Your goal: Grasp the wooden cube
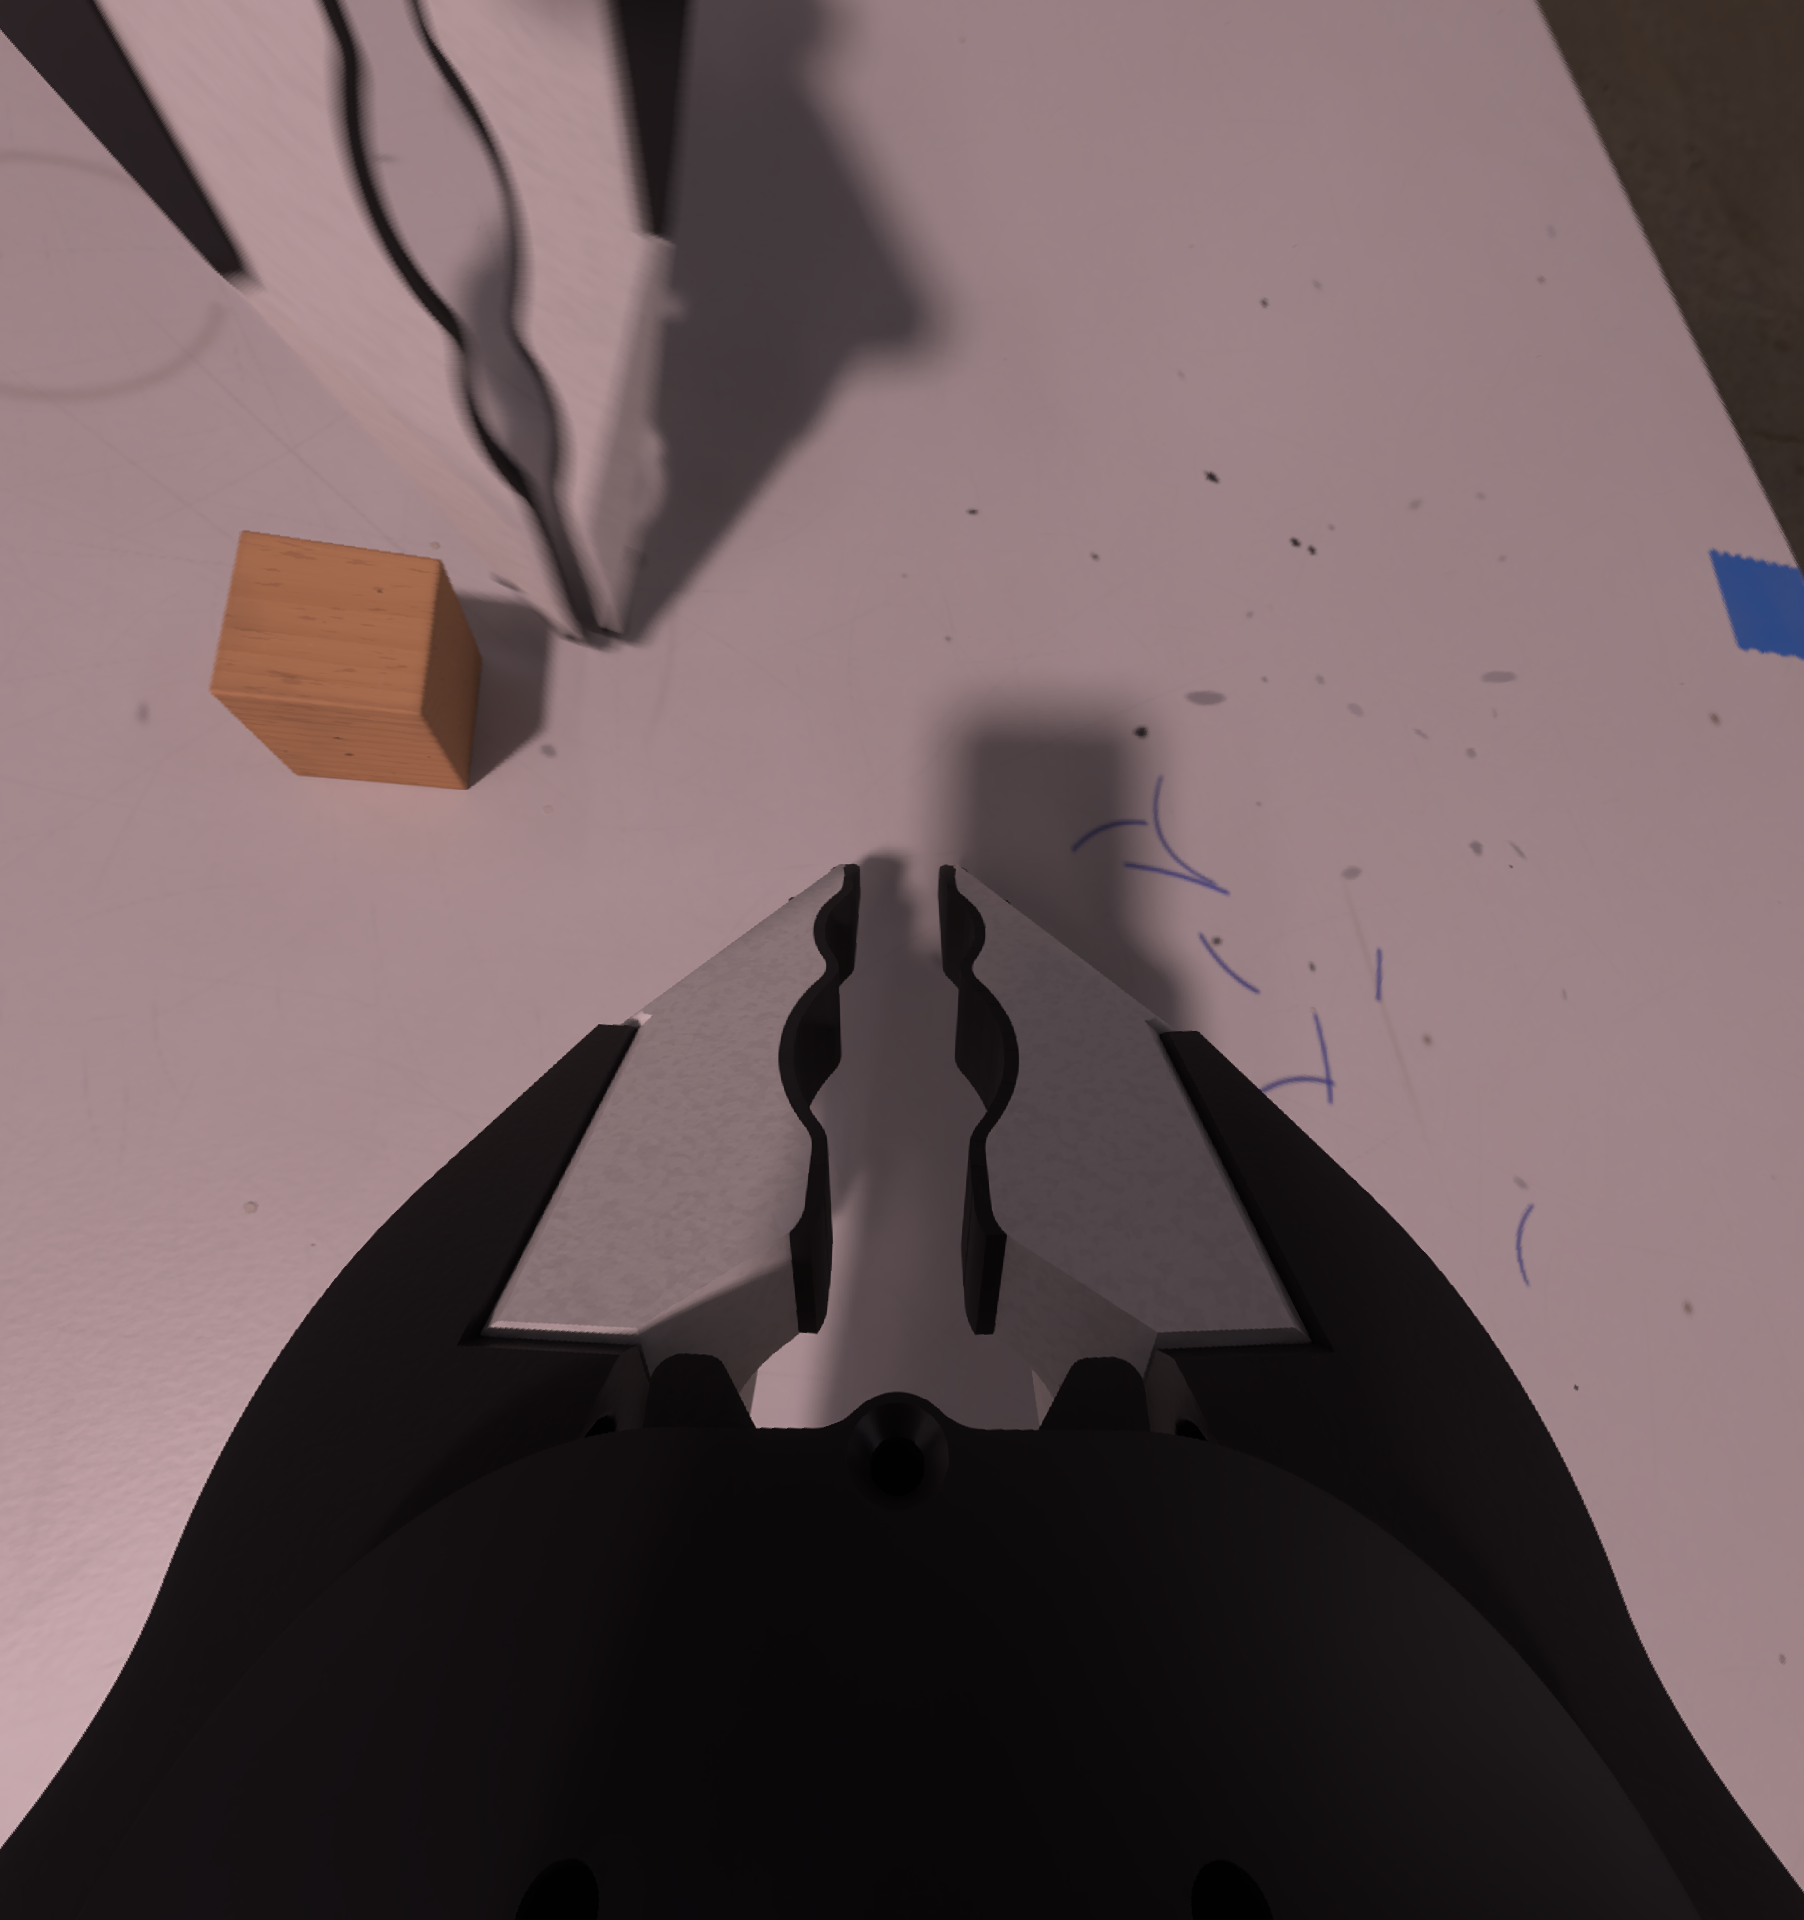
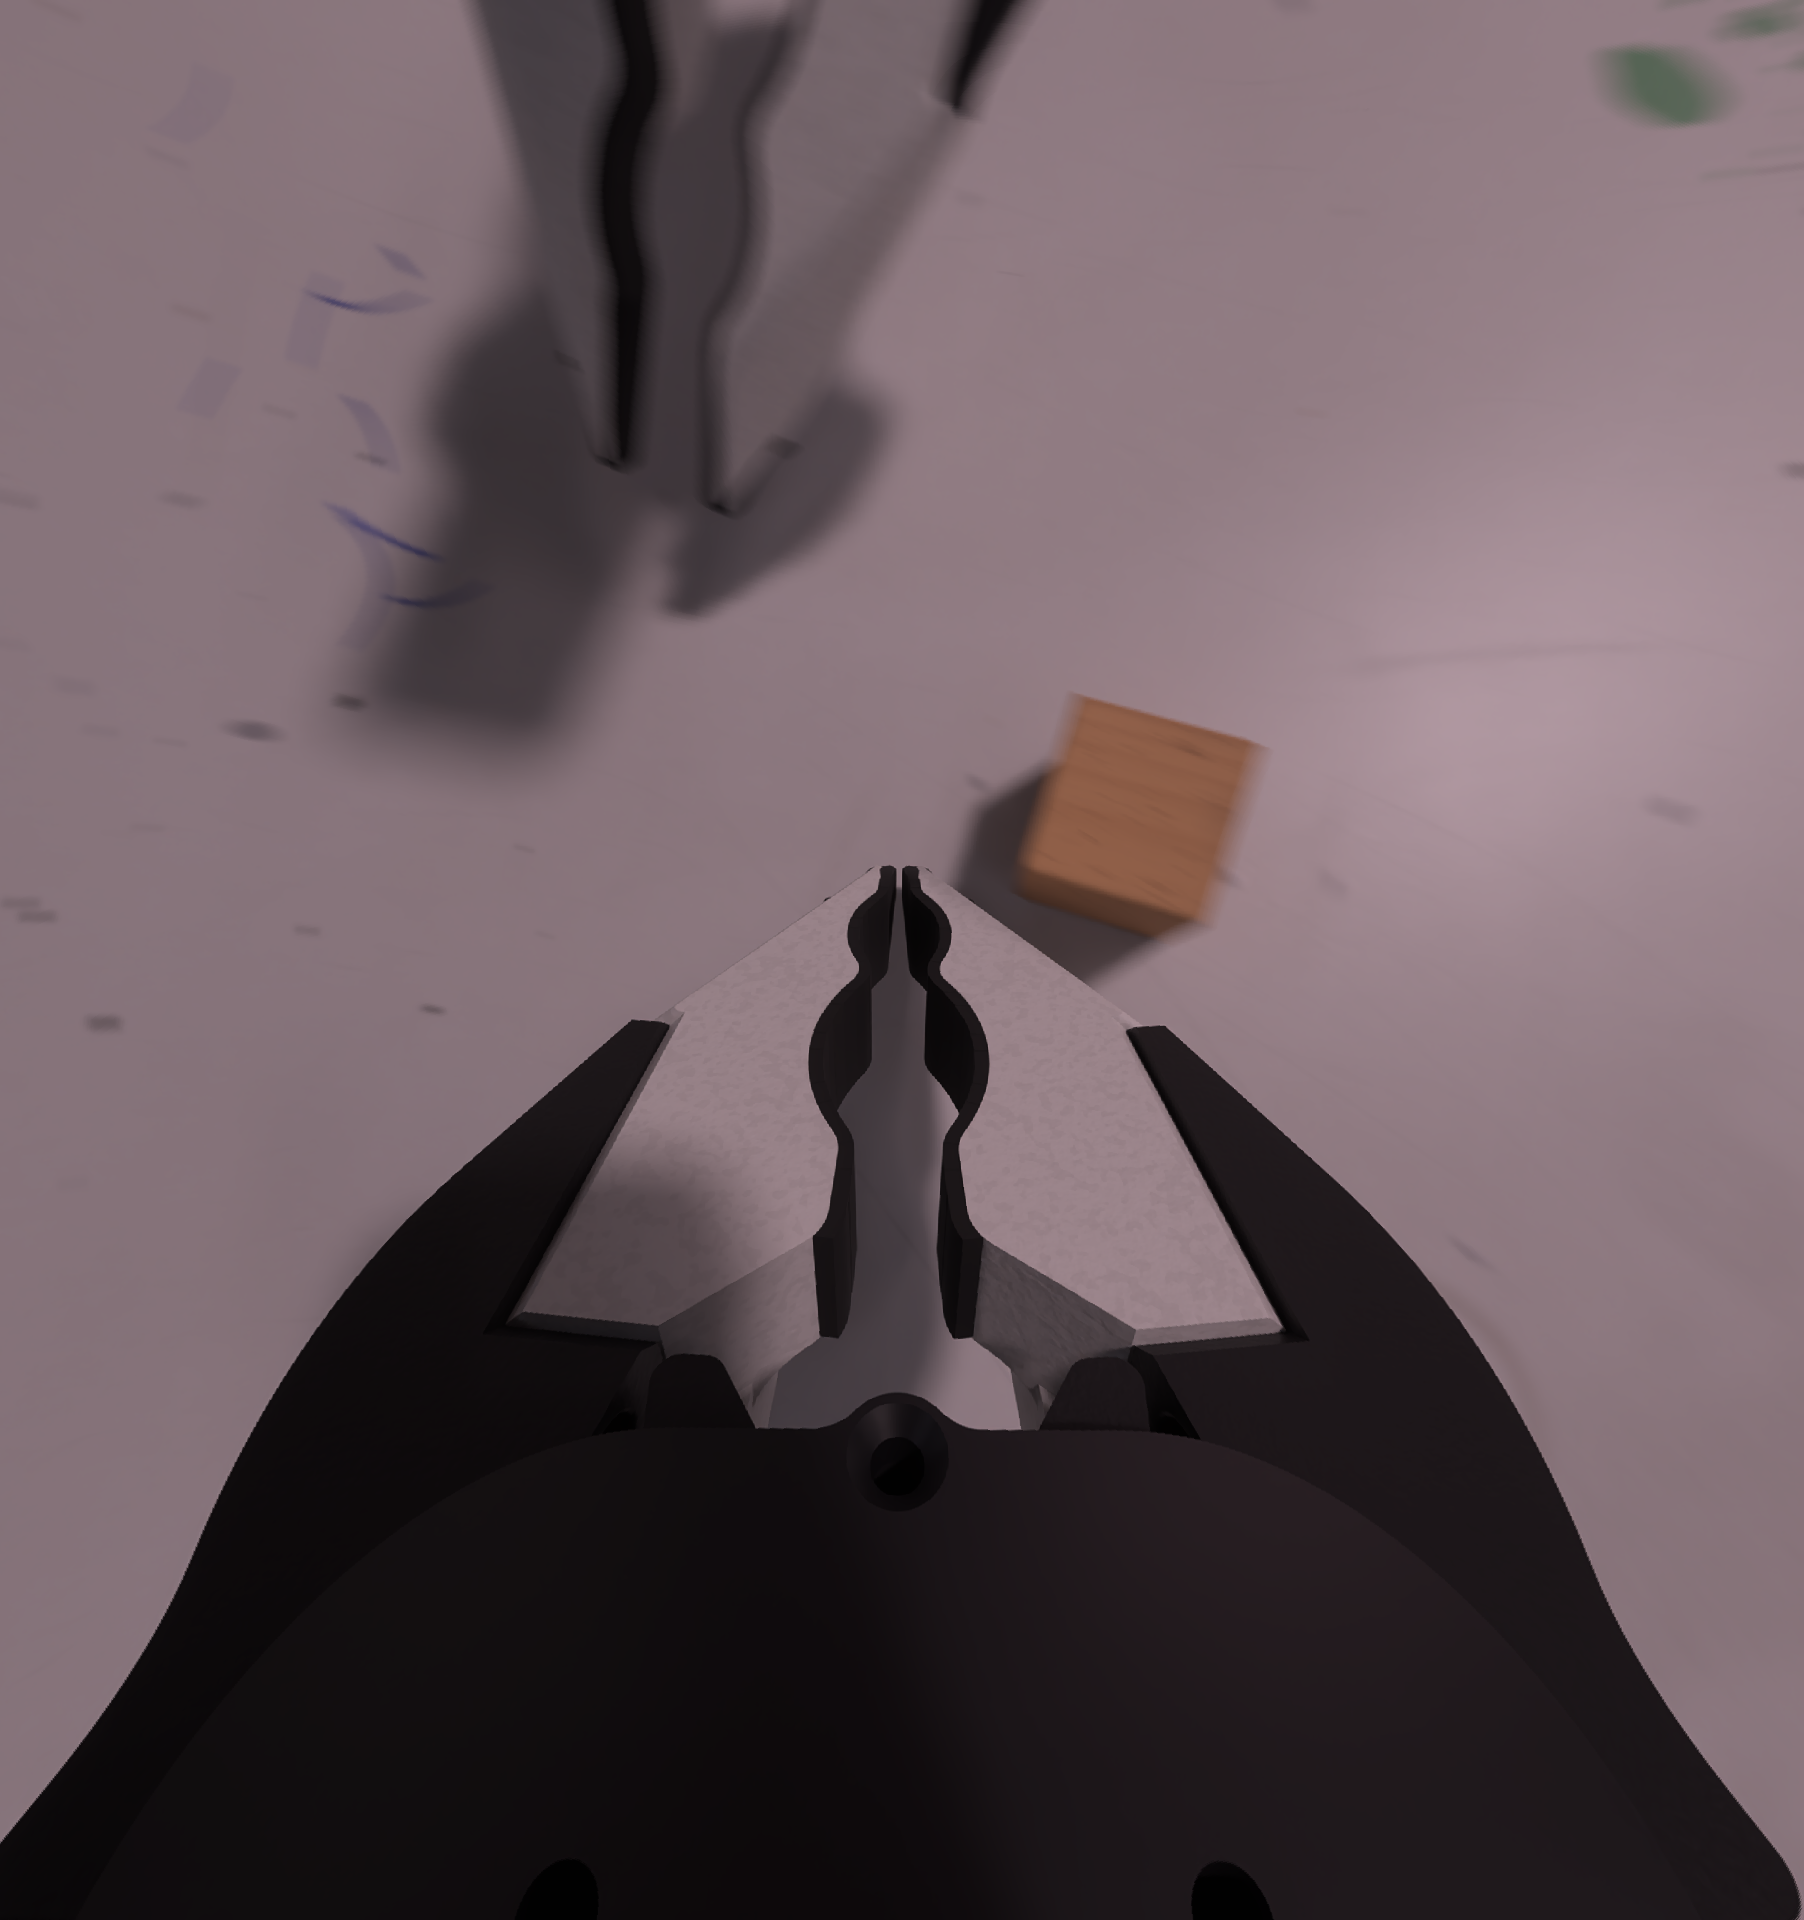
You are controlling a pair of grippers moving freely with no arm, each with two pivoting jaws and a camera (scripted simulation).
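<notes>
- Cube position: wooden cube (image 1: 342, 660) sat flat on the pale table (image 1: 1293, 364), free of both claws; in the right wrist view it lay ahead and to the right of the fingertips (image 2: 1137, 816).
- Right gripper (image 2: 899, 871): fingertips pressed nearly together, nothing between them; tips low and just beside the cube, not touching it as far as could be judged.
- Left gripper (image 1: 899, 871): jaws parted by a narrow gap, empty, well apart from the cube, which lay ahead to its left.
- Judgement: approach stage only; no grasp yet.
- Advice: right claw looked the closer candidate. Jaws would need to open wider than the cube, centre over it, square the pads to two opposite faces, then close.
- Risk: closed tips could nudge the cube sideways.
</notes>
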